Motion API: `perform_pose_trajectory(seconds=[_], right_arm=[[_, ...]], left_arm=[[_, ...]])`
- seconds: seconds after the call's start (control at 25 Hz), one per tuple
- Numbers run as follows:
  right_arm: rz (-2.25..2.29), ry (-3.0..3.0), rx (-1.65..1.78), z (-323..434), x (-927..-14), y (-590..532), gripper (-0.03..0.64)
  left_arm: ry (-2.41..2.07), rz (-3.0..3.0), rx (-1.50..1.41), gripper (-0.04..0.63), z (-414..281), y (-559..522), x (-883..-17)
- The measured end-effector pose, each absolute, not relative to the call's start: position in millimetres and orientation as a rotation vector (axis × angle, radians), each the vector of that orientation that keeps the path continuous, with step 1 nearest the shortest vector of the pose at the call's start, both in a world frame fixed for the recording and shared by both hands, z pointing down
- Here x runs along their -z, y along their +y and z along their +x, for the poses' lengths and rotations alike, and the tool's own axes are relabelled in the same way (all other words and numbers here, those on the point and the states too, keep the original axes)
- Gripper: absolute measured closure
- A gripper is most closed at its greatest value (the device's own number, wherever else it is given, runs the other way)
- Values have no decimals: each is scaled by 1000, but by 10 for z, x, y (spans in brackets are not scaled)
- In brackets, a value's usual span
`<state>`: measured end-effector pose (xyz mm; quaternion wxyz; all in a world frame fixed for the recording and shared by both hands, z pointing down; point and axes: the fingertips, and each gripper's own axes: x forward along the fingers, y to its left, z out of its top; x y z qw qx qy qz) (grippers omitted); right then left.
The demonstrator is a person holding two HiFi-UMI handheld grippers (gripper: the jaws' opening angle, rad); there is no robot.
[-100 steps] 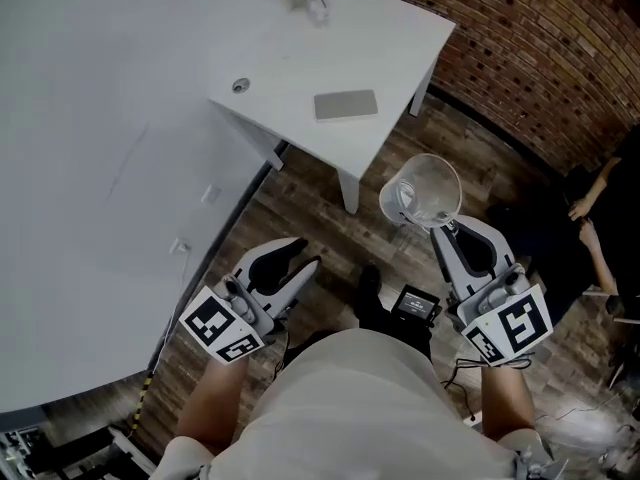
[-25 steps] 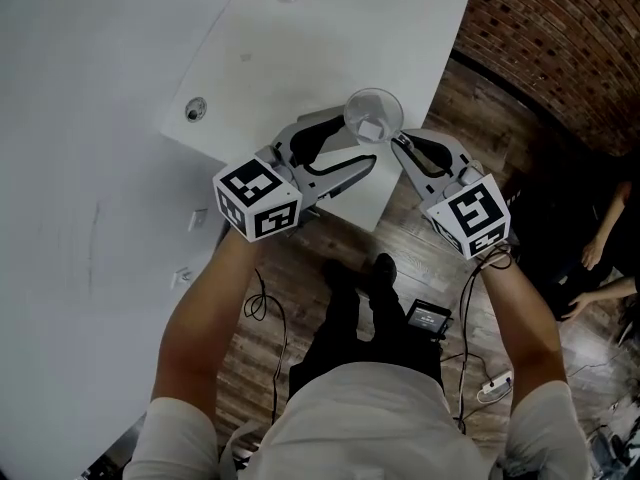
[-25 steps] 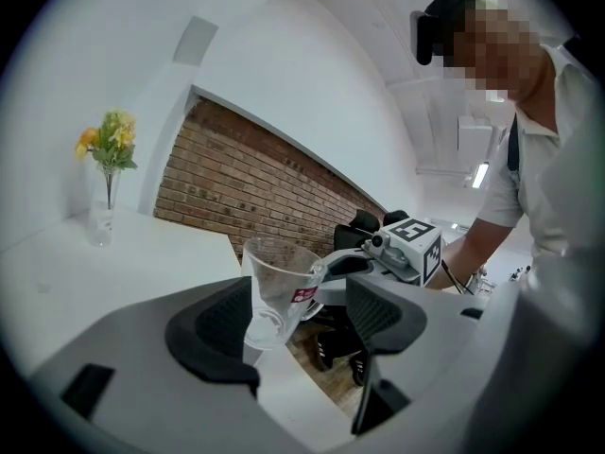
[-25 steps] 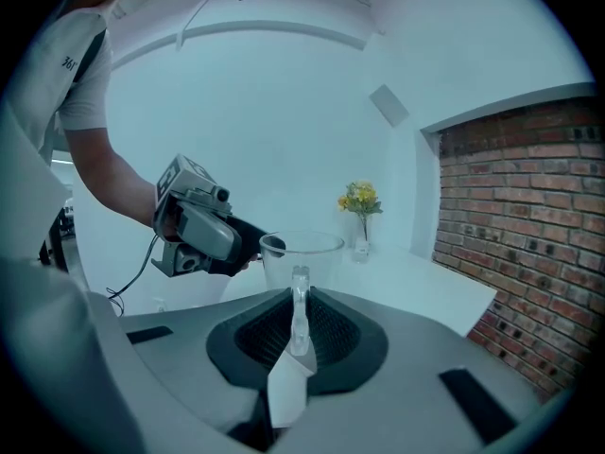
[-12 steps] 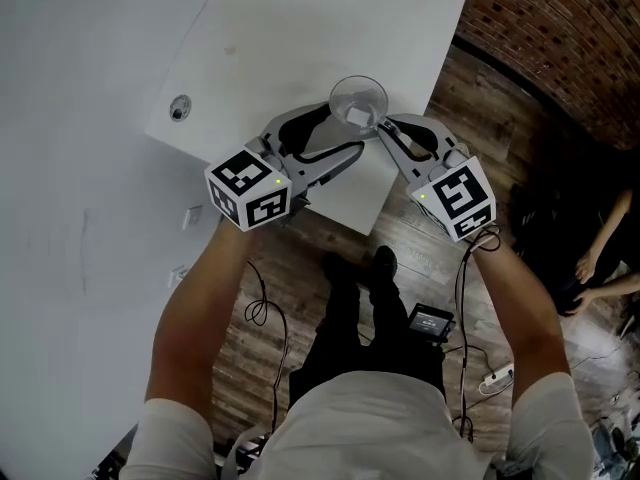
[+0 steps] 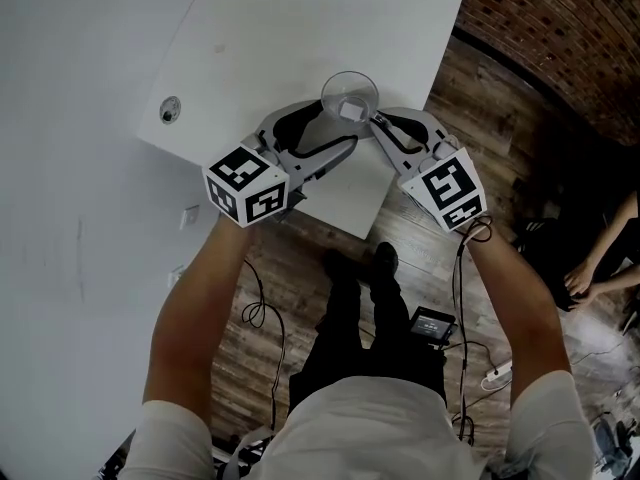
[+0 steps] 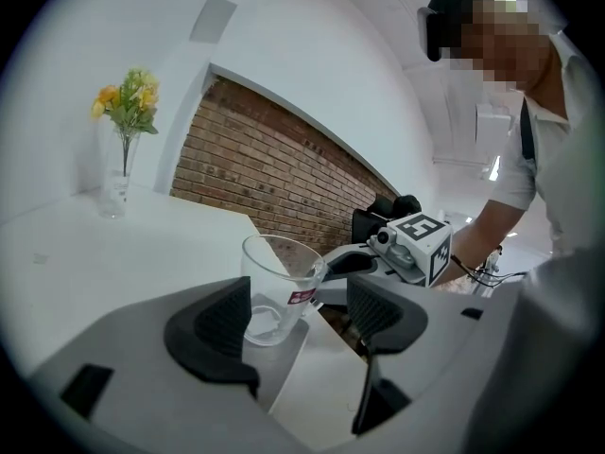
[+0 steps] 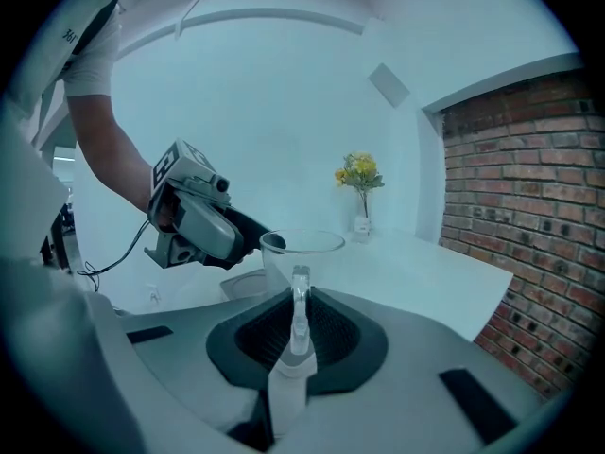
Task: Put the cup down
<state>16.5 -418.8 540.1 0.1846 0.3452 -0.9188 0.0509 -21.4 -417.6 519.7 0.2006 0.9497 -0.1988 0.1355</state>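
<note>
1. Starting with the cup [image 6: 350, 96]: clear glass, upright, mouth open to the ceiling, small red label on its side.
2. Sitting low over the white table [image 6: 300, 38], just inside the near edge by the corner; cannot tell whether the base is touching the top or hanging just clear.
3. Over to the right gripper [image 8: 299, 334]: pads pressed together on a thin upright strip of glass on the cup's near side, seemingly the handle. Firm clamp, nothing else in there.
4. Coming in from the right in the head view, nose tipped slightly down toward the tabletop, marker cube out over the wooden floor [image 6: 300, 268].
5. Now the left gripper [image 7: 298, 315]: jaws standing well apart, gripping nothing.
6. Cup seen just ahead of the left-hand pad [image 7: 222, 324], partly hidden behind it, near but not pinched; bare tabletop showing through the gap.
7. Both grippers meeting at the cup from either side, tips close together, the left one reaching in over the table's edge.
8. Further back on the table: a glass vase of yellow flowers [image 7: 121, 149], well apart from the cup, plus a small round hole [image 6: 170, 110] in the top, off to the left.
9. Beyond the table, a brick wall [image 6: 560, 28]; down on the floor, a small black device [image 6: 432, 321] with cables, near the person's shoe [image 6: 385, 263].
</note>
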Motion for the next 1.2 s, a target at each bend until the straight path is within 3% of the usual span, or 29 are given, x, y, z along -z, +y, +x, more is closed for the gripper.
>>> perform_pose_trajectory(seconds=[0.92,1.2], right_arm=[[1011,-2586,-164,194,-5573,-4134,572],[1028,-2563,-176,238,-5578,-4160,527]], left_arm=[[-606,2656,-343,288,-204,-4173,-5287],[-623,2649,-362,288,-213,-4186,-5296]])
